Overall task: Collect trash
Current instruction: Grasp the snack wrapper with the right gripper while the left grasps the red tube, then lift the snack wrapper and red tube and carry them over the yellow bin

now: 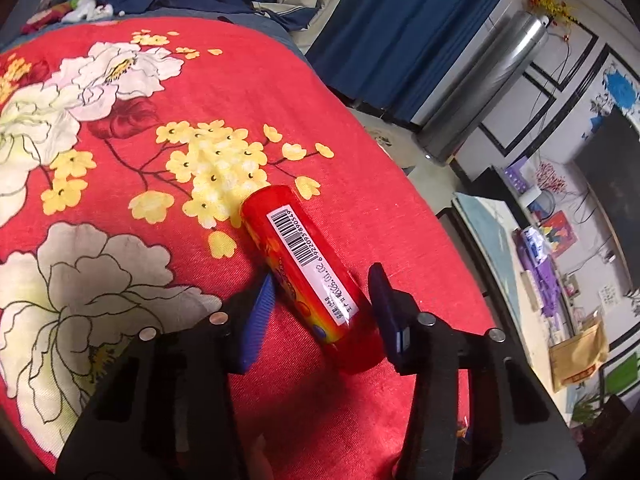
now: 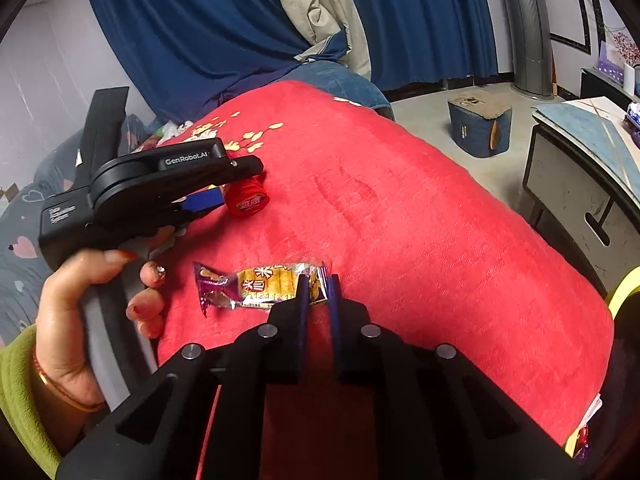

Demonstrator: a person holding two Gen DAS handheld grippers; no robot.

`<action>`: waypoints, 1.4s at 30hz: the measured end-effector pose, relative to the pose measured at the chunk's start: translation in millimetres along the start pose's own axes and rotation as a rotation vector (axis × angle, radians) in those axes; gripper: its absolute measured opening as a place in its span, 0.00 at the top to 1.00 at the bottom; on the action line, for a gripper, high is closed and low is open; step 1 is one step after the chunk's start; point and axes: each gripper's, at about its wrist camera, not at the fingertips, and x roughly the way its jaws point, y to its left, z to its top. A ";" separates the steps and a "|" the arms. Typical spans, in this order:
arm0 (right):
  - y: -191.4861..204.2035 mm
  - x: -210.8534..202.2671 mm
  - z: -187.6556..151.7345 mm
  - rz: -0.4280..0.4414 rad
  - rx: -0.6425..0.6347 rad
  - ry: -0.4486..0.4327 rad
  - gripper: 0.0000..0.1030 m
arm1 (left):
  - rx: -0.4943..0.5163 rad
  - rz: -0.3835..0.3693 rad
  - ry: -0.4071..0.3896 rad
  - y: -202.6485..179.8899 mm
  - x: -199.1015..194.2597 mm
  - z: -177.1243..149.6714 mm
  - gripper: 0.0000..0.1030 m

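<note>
A red candy tube [image 1: 308,264] with a barcode label lies on the red flowered blanket [image 1: 120,168]. My left gripper [image 1: 322,284] straddles its near half, and both blue pads sit against its sides. The right wrist view shows this gripper [image 2: 212,200] from the side, at the tube's red cap [image 2: 248,200]. Nearer to me, a crumpled purple and yellow snack wrapper [image 2: 256,284] lies flat on the blanket [image 2: 400,240]. My right gripper [image 2: 318,286] is shut on the wrapper's right end, its fingers almost together.
A hand [image 2: 76,304] in a green sleeve holds the left gripper's handle. Blue curtains [image 2: 200,32] hang behind the bed. On the floor to the right stand a blue stool [image 2: 480,128], a metal column [image 1: 492,84] and a low cabinet [image 2: 576,176] with clutter on top.
</note>
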 end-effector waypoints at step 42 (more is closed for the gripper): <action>-54.8 -151.1 -24.4 -0.158 -0.045 -0.247 0.94 | 0.274 -0.278 -0.048 -86.2 -81.7 -55.2 0.75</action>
